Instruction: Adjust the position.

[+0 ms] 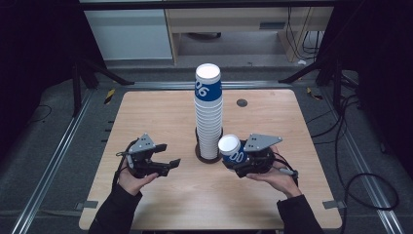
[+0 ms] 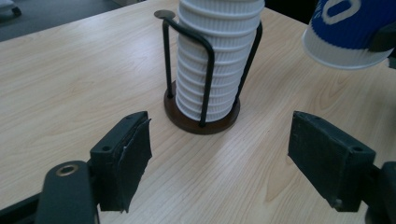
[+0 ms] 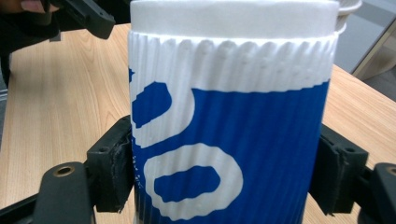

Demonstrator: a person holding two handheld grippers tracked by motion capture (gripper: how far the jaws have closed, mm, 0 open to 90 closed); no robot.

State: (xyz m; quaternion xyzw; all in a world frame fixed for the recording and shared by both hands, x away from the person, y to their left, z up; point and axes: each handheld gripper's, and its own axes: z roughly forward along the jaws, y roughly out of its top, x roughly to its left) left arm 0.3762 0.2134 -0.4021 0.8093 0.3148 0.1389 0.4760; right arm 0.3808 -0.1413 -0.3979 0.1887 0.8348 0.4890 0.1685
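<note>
The right claw (image 1: 242, 163) is clamped on a single blue-and-white ribbed paper cup (image 1: 233, 150), one black jaw pressed to each side of the cup's blue band. In the right gripper view that cup (image 3: 233, 130) stands bottom end up between the jaws, its white base ring at the top and its large white figures on the left of the blue wrap. From above, the cup lies tilted in the grip, its white round end turned up and toward the stack.

The left claw (image 1: 168, 155) stands apart with its jaws at a middling width and nothing between them; bare wood shows in the gap in the left gripper view (image 2: 219, 163). It points toward the middle of the light wooden bench (image 1: 146, 117).

Ahead of the left claw, and just to the left of the right claw's cup, rises a tall stack of white ribbed paper cups (image 1: 209, 117), topped by one with a blue band. The stack sits in a black wire holder with a round dark brown base (image 2: 201, 119), whose thin uprights hug the lowest cups. The held cup (image 2: 348, 30) hangs above the bench, up and to the right of the holder as the left claw sees it, close to the stack but not touching it.

Beyond the stack lies a small dark round disc (image 1: 242, 103) set in the bench top.
</note>
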